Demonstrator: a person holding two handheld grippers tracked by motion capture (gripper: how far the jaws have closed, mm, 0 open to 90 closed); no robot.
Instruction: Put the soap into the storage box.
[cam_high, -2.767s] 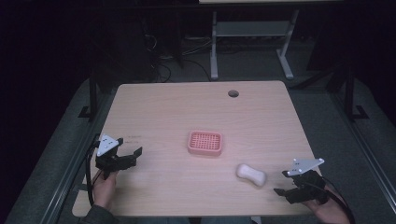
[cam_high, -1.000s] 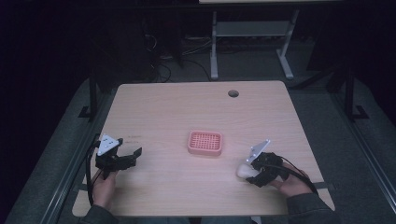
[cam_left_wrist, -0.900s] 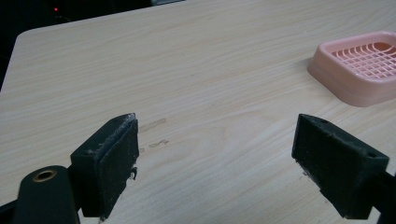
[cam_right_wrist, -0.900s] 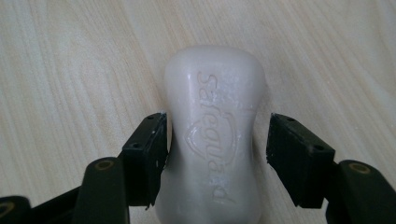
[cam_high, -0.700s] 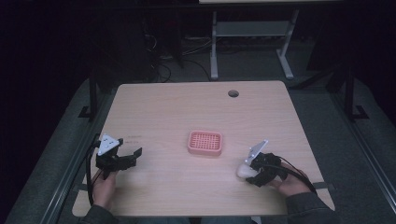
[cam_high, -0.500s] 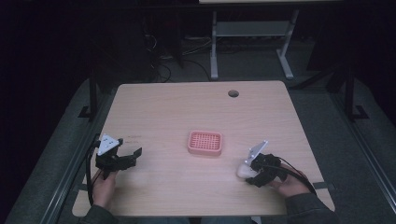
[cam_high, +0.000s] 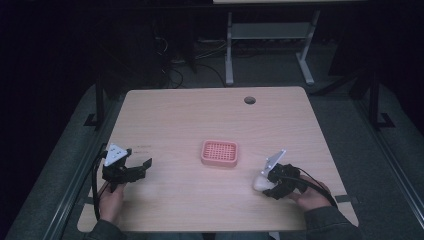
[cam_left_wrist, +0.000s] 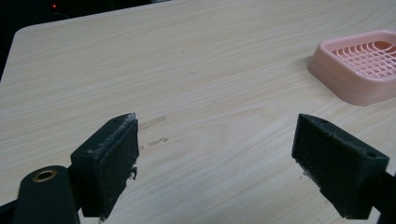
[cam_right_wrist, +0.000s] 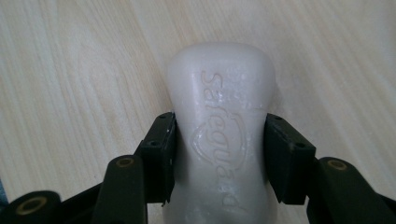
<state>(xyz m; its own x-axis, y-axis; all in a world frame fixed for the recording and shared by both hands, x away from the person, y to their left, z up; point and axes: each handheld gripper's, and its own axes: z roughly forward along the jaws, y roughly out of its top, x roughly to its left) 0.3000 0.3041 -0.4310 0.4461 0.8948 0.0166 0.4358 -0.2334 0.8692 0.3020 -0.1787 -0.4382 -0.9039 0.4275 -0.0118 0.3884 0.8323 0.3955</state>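
A white bar of soap with raised lettering lies on the wooden table, at the front right in the high view. My right gripper has just been closing, and its two black pads now press on the narrow waist of the soap. A pink slotted soap dish sits in the middle of the table, left of the soap and apart from it. My left gripper rests at the front left, open, with bare wood between its jaws. The dish shows at the upper right of the left gripper view.
A round cable hole lies near the table's far edge. Behind the table, on the dark floor, stand a white metal frame and loose cables. Bare wood stretches between the dish and each gripper.
My right hand came in from the front right corner to the soap, and its jaws closed on the bar. The left hand has kept still.
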